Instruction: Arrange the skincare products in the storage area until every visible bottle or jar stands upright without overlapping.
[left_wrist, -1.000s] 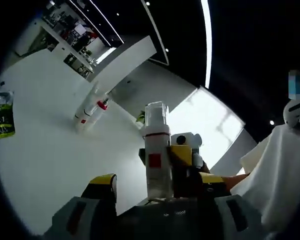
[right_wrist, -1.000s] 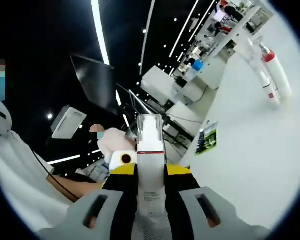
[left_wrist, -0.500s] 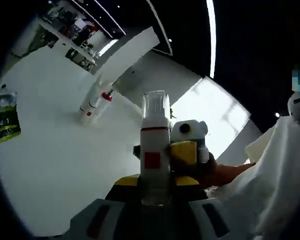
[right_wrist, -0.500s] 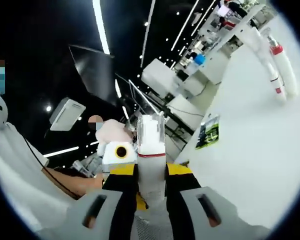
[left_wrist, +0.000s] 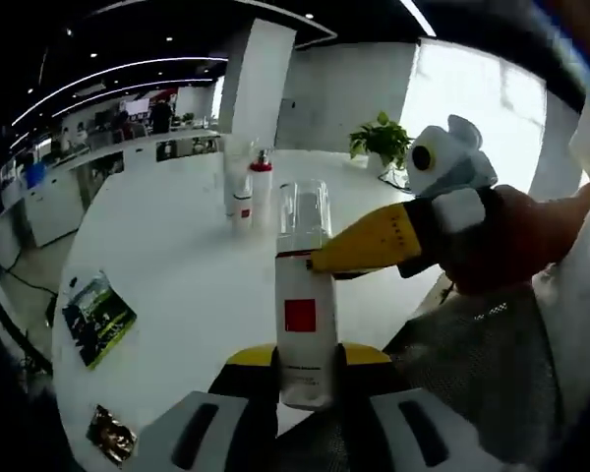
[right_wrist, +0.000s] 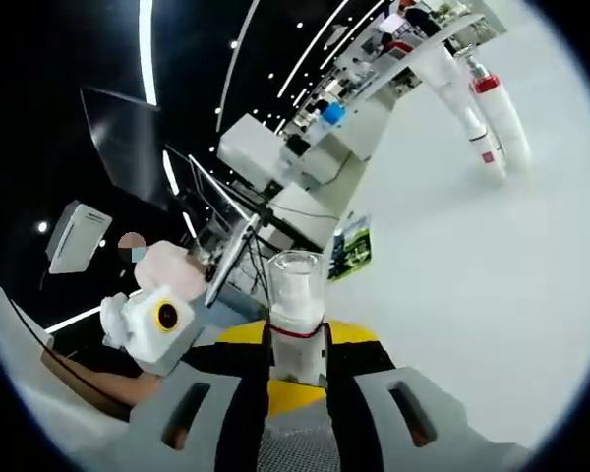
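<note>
A white pump bottle [left_wrist: 303, 324] with a clear cap and a red square label stands upright between my left gripper's [left_wrist: 305, 356] yellow pads, which are shut on its lower body. My right gripper [left_wrist: 313, 261] comes in from the right with a hand behind it, one yellow jaw against the bottle's red neck ring. In the right gripper view the same bottle's cap and neck [right_wrist: 295, 290] sit clamped in my right gripper [right_wrist: 297, 336]. Far off on the white table [left_wrist: 177, 265] stand two tall bottles side by side, one white [left_wrist: 241, 197], one red-capped [left_wrist: 262, 187]; they also show as a white bottle [right_wrist: 450, 84] and a red-capped bottle [right_wrist: 499, 118].
A green leaflet [left_wrist: 96, 315] lies near the table's left edge, with a small dark packet [left_wrist: 108, 433] closer to me. The leaflet [right_wrist: 349, 246] also appears at the table edge in the right gripper view. A potted plant [left_wrist: 379, 133] stands beyond the table. White tabletop stretches between me and the two bottles.
My left gripper closed on the bottle's lower body. My right gripper has slid up to the neck. Both views have swung round with the hands.
</note>
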The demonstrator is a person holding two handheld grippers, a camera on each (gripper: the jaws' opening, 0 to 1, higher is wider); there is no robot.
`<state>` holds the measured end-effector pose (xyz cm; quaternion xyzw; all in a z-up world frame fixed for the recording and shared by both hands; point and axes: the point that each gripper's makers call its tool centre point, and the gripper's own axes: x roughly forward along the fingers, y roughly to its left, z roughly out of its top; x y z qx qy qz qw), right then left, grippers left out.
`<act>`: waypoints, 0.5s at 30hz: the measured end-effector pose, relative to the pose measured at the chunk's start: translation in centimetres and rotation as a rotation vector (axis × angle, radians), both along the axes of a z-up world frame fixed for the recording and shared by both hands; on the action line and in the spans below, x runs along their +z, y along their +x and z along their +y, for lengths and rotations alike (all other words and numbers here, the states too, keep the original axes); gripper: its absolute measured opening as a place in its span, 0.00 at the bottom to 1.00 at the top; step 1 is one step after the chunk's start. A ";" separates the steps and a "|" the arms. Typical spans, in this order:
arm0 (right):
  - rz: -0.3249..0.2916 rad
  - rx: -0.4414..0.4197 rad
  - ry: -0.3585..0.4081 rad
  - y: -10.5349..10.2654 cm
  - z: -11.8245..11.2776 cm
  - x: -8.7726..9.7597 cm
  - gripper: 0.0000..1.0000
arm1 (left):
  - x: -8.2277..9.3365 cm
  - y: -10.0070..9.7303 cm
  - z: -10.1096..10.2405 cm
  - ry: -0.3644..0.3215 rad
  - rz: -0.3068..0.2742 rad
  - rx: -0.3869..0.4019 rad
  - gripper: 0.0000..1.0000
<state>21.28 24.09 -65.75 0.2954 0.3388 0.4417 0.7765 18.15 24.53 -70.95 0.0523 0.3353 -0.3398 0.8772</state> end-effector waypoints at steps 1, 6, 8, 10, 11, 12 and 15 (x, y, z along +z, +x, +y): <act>-0.002 0.004 -0.007 0.0 0.0 -0.1 0.20 | -0.1 -0.2 -0.1 0.016 -0.009 -0.016 0.22; 0.004 0.051 0.004 -0.3 -0.7 0.1 0.19 | 0.2 -0.6 -0.9 -0.029 -0.007 -0.074 0.23; -0.022 0.092 0.047 -0.5 -0.9 0.9 0.19 | 1.2 -1.3 -1.9 -0.155 0.040 -0.105 0.23; -0.031 0.173 0.076 -1.0 -1.4 1.5 0.17 | 2.1 -1.8 -2.4 -0.250 0.079 -0.138 0.25; -0.026 0.207 0.089 -1.3 -1.5 1.8 0.17 | 2.3 -1.9 -2.5 -0.277 0.090 -0.142 0.26; -0.054 0.234 0.095 -1.4 -1.7 2.2 0.17 | 2.6 -2.0 -2.6 -0.298 0.085 -0.156 0.26; -0.138 0.338 0.153 -2.7 -1.9 4.2 0.17 | 3.8 -2.9 -3.5 -0.434 0.152 -0.209 0.26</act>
